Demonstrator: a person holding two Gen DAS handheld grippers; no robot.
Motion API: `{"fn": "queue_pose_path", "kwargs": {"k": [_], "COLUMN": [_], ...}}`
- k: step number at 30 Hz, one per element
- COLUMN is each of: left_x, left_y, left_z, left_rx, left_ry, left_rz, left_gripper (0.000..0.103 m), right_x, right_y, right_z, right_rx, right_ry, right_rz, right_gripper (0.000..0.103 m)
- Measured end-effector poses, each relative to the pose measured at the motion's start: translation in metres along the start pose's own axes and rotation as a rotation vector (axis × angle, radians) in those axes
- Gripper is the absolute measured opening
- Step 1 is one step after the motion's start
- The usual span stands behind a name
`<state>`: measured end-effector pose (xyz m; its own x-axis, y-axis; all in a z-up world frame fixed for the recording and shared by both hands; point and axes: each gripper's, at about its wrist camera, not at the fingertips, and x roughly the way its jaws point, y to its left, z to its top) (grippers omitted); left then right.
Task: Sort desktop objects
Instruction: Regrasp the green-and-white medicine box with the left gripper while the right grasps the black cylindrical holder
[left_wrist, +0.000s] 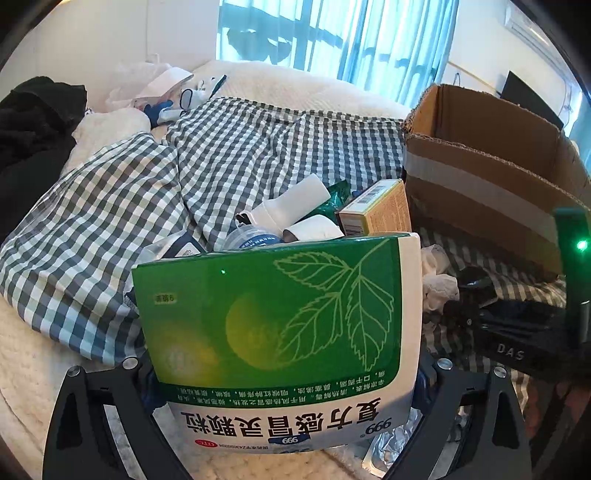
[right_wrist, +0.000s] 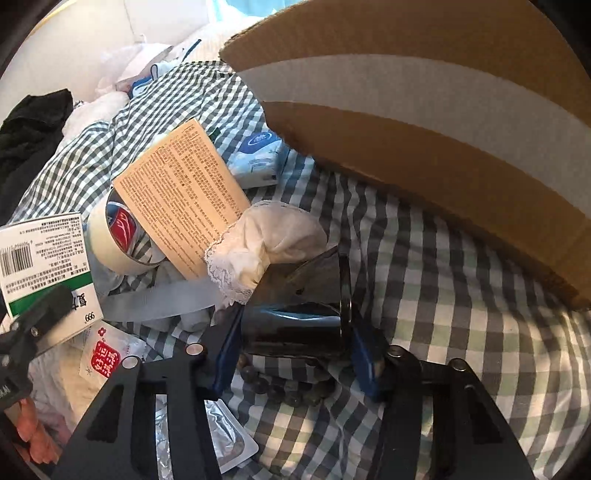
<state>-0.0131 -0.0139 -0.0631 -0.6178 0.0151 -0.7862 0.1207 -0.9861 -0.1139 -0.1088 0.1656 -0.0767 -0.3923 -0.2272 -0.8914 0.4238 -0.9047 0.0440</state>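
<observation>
My left gripper (left_wrist: 284, 373) is shut on a green and white medicine box (left_wrist: 280, 332), held upright above the checked cloth; the box hides the fingertips. It also shows at the left of the right wrist view (right_wrist: 44, 258). My right gripper (right_wrist: 295, 332) is shut on a shiny black case (right_wrist: 303, 314), low over the cloth. The open cardboard box (left_wrist: 491, 177) stands at the right in the left wrist view and fills the top right of the right wrist view (right_wrist: 424, 122).
A pile lies on the checked cloth (right_wrist: 461, 332): a tan carton (right_wrist: 184, 195), a tape roll (right_wrist: 110, 229), a lace-edged white cloth (right_wrist: 266, 240), a blue tissue pack (right_wrist: 258, 155), a bead bracelet (right_wrist: 288, 387), foil blister packs (right_wrist: 229, 439). Black clothing (left_wrist: 33, 129) lies at far left.
</observation>
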Motion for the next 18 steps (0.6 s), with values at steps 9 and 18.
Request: {"fn": "queue_pose_path", "kwargs": {"k": [9, 18], "left_x": [-0.004, -0.028], "left_y": [0.0, -0.003], "left_z": [-0.001, -0.002], "left_rx": [-0.008, -0.036], "left_ry": [-0.021, -0.142], "left_rz": [0.04, 0.042], "left_gripper": [0.098, 0.097], "right_x": [-0.053, -0.085], "right_y": [0.003, -0.009], "right_z": [-0.005, 0.0], "right_rx": [-0.015, 0.007], "right_ry": [-0.116, -0.236], "right_rz": [-0.018, -0.004], "right_gripper": [0.047, 0.047]}}
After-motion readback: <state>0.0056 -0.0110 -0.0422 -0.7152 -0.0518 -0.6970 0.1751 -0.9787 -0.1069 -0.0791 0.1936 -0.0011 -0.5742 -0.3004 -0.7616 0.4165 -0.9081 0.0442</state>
